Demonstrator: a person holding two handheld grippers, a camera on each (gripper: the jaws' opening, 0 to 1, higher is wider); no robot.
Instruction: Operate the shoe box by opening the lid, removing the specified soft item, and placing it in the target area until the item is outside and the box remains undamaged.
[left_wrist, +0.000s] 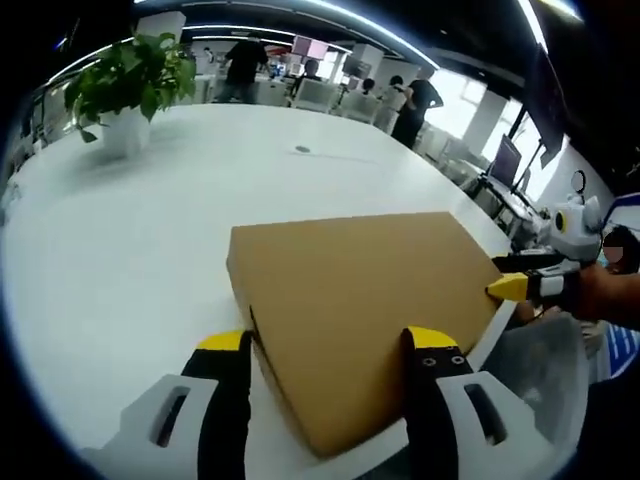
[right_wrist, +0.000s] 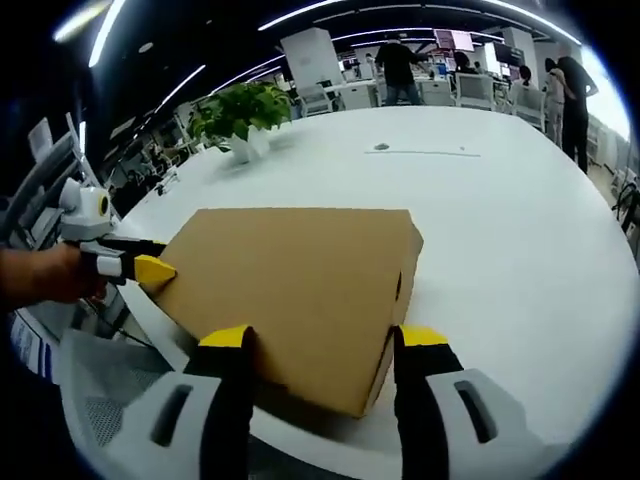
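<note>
A closed brown cardboard shoe box lies flat on the white table, near the table's edge, with its lid down. My left gripper is open, its yellow-tipped jaws standing either side of the box's near corner. From the right, my right gripper touches the box's far corner with a yellow tip. In the right gripper view the same box sits between the jaws of my open right gripper. The left gripper, held by a hand, meets the box's left corner there.
A potted plant stands at the far side of the table. A small flat object lies mid-table. A mesh chair sits below the table edge. People stand among desks in the background.
</note>
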